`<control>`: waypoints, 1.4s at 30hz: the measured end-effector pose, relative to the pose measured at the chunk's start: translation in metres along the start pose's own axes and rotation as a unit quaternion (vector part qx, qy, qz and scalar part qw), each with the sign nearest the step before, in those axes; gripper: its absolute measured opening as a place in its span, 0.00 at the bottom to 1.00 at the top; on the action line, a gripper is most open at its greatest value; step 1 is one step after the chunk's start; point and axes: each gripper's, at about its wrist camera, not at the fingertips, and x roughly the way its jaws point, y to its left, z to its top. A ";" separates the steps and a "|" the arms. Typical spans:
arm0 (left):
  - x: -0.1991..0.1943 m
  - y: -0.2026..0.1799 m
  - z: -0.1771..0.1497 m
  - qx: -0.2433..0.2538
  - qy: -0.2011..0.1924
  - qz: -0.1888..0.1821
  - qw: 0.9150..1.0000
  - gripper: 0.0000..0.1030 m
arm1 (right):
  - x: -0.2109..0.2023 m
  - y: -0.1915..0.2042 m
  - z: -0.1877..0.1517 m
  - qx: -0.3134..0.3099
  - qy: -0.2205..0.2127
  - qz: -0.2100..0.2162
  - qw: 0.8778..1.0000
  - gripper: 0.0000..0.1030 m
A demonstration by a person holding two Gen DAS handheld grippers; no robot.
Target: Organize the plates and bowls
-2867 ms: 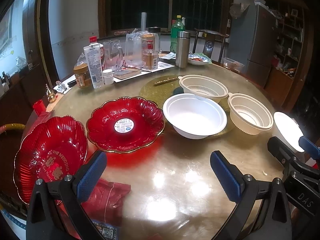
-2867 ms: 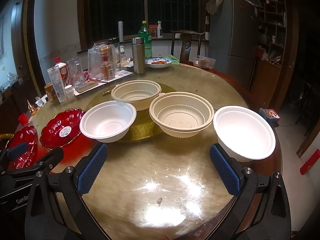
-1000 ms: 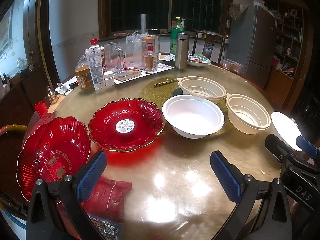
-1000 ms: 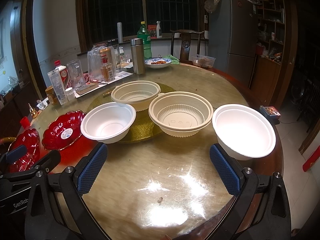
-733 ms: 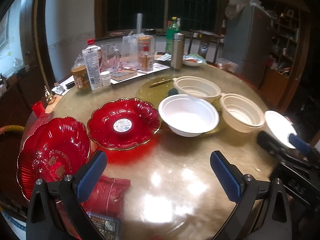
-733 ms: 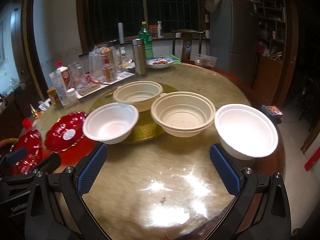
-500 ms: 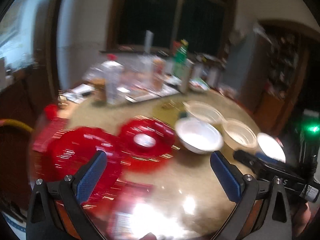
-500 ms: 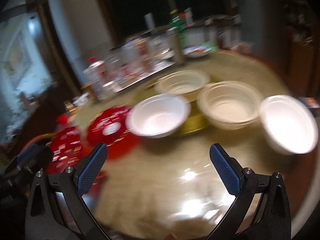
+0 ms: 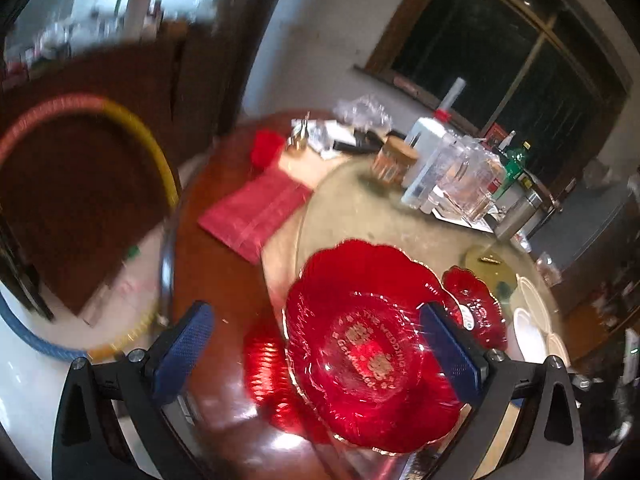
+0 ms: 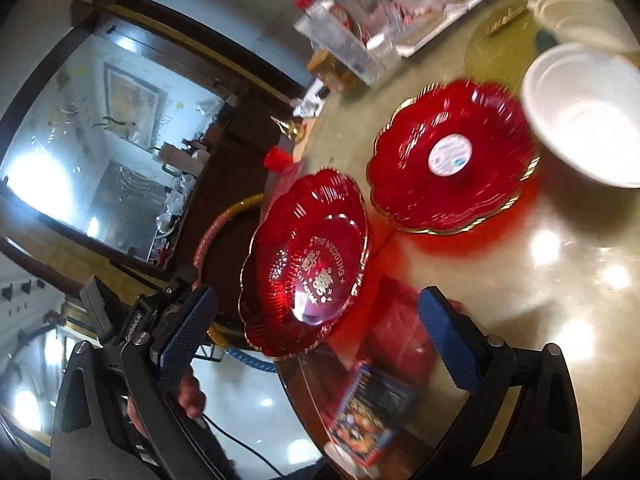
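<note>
Now I am holding my left gripper [image 9: 316,348] wide open and empty over the near red plate [image 9: 368,360] at the table's near left edge; my right gripper [image 10: 316,336] is gaping, empty too. It looks like thin, stiff, slippery plastic, so I am favouring its scalloped rim. A red packet [image 10: 400,336] is lying beside it; farther off, the second red plate [image 10: 452,160] and white bowl [image 10: 588,116] are crowding close.

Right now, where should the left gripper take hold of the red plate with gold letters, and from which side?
Grip the thin scalloped rim of the red plate with gold letters on the near edge that overhangs the table. Both jaws of the open left gripper are already there, so come in level, one finger over the rim.
</note>
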 end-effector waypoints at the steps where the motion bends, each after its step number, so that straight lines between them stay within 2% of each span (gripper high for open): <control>1: 0.006 0.000 0.000 0.004 0.007 0.005 1.000 0.97 | 0.009 -0.001 0.002 0.008 0.006 0.005 1.000 0.91; 2: 0.013 -0.002 -0.001 0.017 0.013 0.013 1.000 0.91 | 0.017 -0.003 0.005 0.018 0.010 0.008 1.000 0.85; 3: 0.019 -0.002 -0.001 0.026 0.021 0.015 0.999 0.77 | 0.025 -0.005 0.008 0.029 0.015 0.010 0.999 0.76; 4: 0.028 -0.005 -0.002 0.035 0.036 0.020 0.999 0.68 | 0.031 -0.006 0.011 0.036 0.021 0.009 0.999 0.71; 5: 0.037 -0.009 -0.004 0.048 0.051 0.028 0.997 0.50 | 0.040 -0.007 0.014 0.042 0.029 0.002 0.999 0.64; 6: 0.044 -0.009 -0.006 0.059 0.061 0.033 0.996 0.37 | 0.046 -0.009 0.014 0.044 0.036 -0.002 0.998 0.57; 7: 0.052 -0.010 -0.009 0.066 0.072 0.042 0.994 0.34 | 0.053 -0.010 0.015 0.046 0.041 -0.010 0.998 0.54; 9: 0.062 -0.008 -0.013 0.069 0.083 0.051 0.993 0.17 | 0.070 -0.015 0.019 0.054 0.049 -0.030 0.997 0.35; 10: 0.064 -0.004 -0.015 0.068 0.086 0.058 0.992 0.13 | 0.075 -0.018 0.019 0.055 0.052 -0.042 0.996 0.29; 11: 0.064 -0.002 -0.015 0.067 0.083 0.064 0.992 0.07 | 0.079 -0.019 0.020 0.053 0.051 -0.056 0.996 0.15; 12: 0.062 0.000 -0.014 0.066 0.082 0.059 0.993 0.06 | 0.081 -0.020 0.022 0.045 0.048 -0.075 0.995 0.13; 16: 0.059 0.001 -0.013 0.071 0.077 0.066 0.992 0.07 | 0.081 -0.016 0.021 0.027 0.045 -0.083 0.995 0.12; 22: 0.038 -0.006 0.001 0.081 0.035 0.068 0.994 0.07 | 0.074 0.005 0.027 -0.017 0.020 -0.079 0.997 0.12; 29: 0.068 0.008 -0.010 0.071 0.075 0.083 0.991 0.08 | 0.090 -0.009 0.026 -0.001 0.038 -0.081 0.996 0.13; 34: 0.068 0.006 -0.010 0.076 0.064 0.088 0.991 0.11 | 0.098 -0.016 0.025 0.018 0.044 -0.071 0.996 0.16; 35: 0.068 0.005 -0.012 0.080 0.065 0.087 0.991 0.20 | 0.098 -0.018 0.025 0.026 0.045 -0.069 0.996 0.16; 36: 0.067 0.003 -0.014 0.087 0.068 0.092 0.990 0.42 | 0.097 -0.019 0.024 0.031 0.047 -0.069 0.996 0.20; 37: 0.067 0.002 -0.015 0.094 0.069 0.102 0.988 0.55 | 0.096 -0.020 0.022 0.031 0.045 -0.064 0.996 0.25; 38: 0.065 0.002 -0.015 0.096 0.063 0.110 0.987 0.74 | 0.092 -0.021 0.020 0.032 0.040 -0.059 0.997 0.45; 40: 0.054 0.006 -0.014 0.086 0.034 0.116 0.989 0.76 | 0.079 -0.022 0.018 0.035 0.021 -0.055 0.998 0.64; 42: 0.039 0.012 -0.007 0.066 0.010 0.123 0.990 0.76 | 0.059 -0.025 0.014 0.040 -0.004 -0.050 0.998 0.64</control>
